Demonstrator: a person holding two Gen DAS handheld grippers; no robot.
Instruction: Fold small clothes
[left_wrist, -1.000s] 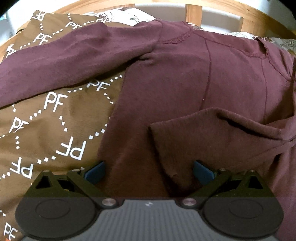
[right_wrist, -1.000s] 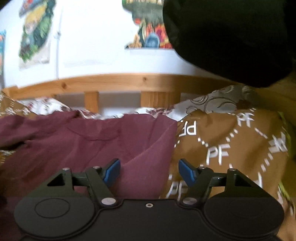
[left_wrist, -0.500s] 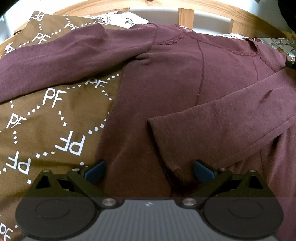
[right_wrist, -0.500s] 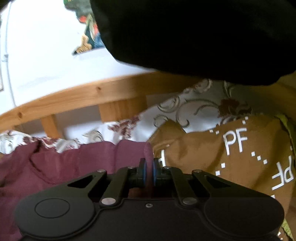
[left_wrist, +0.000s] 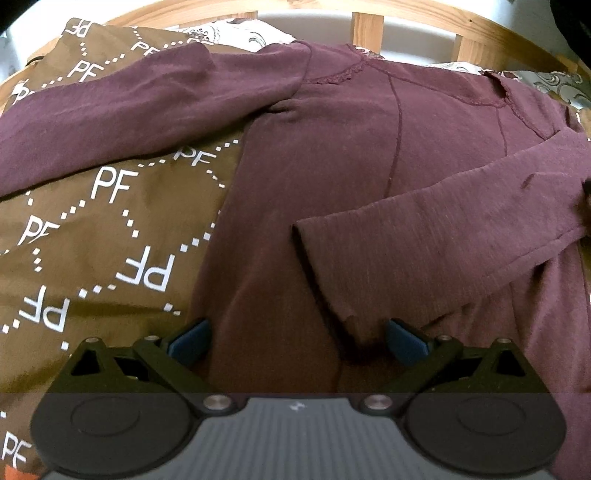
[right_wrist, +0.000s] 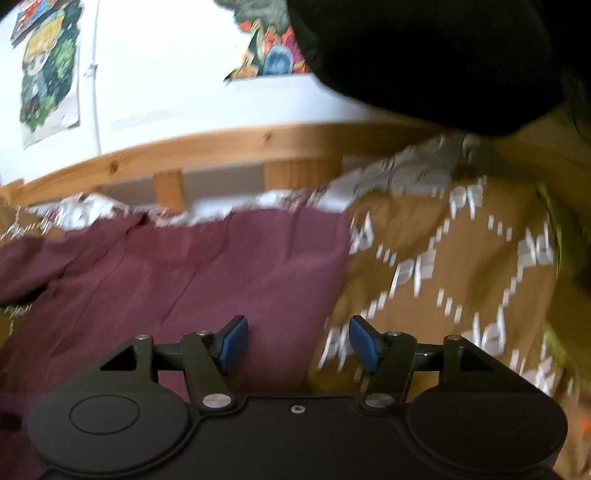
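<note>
A maroon long-sleeved top lies flat on a brown bedspread printed with white "PF" letters. One sleeve is folded across the body, its cuff ending near the middle; the other sleeve stretches out to the left. My left gripper hovers open over the lower body of the top, with the cuff close to its right pad. In the right wrist view the top's side edge lies just ahead. My right gripper has its jaws opening, and its pads press on nothing, with the cloth's edge below the gap.
A wooden bed rail with slats runs along the far side, also seen as the rail in the right wrist view. A patterned white sheet shows beyond the bedspread. A dark garment hangs at top right, with posters on the wall.
The right gripper closed on the top's edge half a second ago, then released it and drew back. The folded sleeve flattened and now lies smooth across the body. The left gripper stayed put.
</note>
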